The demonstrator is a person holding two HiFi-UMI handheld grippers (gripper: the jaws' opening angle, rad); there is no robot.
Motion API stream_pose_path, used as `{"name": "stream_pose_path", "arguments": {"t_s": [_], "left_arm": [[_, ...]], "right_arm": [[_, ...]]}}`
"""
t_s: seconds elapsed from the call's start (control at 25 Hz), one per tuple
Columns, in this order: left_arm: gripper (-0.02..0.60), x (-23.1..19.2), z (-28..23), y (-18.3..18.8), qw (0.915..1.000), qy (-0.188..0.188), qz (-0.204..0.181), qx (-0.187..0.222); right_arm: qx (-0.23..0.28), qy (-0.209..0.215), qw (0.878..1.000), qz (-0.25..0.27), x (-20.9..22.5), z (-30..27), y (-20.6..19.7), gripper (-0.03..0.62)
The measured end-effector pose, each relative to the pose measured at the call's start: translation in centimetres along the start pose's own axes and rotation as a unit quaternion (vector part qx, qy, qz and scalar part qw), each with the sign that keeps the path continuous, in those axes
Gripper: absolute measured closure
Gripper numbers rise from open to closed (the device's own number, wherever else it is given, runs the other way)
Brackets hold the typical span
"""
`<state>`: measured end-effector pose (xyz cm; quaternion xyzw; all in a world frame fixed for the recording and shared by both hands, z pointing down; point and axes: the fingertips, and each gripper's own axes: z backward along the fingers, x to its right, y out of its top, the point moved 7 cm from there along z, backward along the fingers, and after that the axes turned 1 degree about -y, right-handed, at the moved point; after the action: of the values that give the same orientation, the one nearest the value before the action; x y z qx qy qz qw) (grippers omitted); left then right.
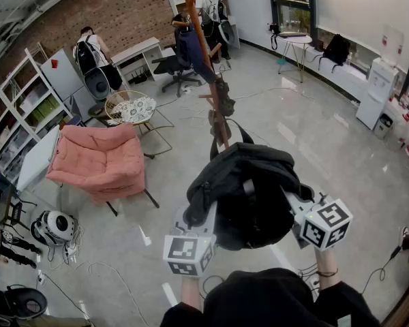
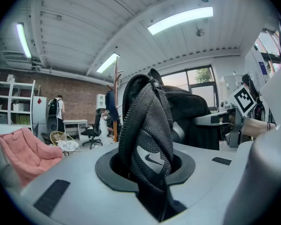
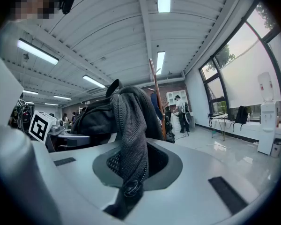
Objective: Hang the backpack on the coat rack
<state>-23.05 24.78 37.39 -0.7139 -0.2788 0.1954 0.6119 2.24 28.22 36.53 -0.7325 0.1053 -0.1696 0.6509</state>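
Left gripper point(image 2: 149, 186): is pinching a mesh strap of the backpack point(image 1: 249, 193), jaws almost closed.
Right gripper point(image 3: 127, 184): is pinching another strap likewise.
Coat rack point(image 1: 217, 111): is standing just beyond the backpack.

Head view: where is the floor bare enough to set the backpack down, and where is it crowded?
The floor is bare right of the coat rack, out to the water dispenser. Left of the rack it is crowded: pink armchair, wicker table, office chair. The backpack hides the floor beneath it.
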Motion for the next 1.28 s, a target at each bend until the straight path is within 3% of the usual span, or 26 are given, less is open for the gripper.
{"name": "stream_pose_path", "arguments": {"t_s": [0.76, 0.96, 1.28], "left_arm": [[0.469, 3.6, -2.1, -0.4, 0.9992, 0.031, 0.016, -0.018], [0.469, 3.0, -3.3, -1.1, 0.9983, 0.039, 0.029, -0.033], [0.469, -0.3, -10.1, -1.7, 0.9965, 0.048, 0.042, -0.054]], "right_arm": [[-0.013, 0.023, 1.0, -0.012, 4.2, 0.7, -0.4, 0.559], [-0.022, 0.03, 0.999, -0.027, 5.2, -1.1, -1.0, 0.559], [-0.043, 0.033, 0.998, -0.044, 9.7, -7.8, -1.6, 0.559]]}}
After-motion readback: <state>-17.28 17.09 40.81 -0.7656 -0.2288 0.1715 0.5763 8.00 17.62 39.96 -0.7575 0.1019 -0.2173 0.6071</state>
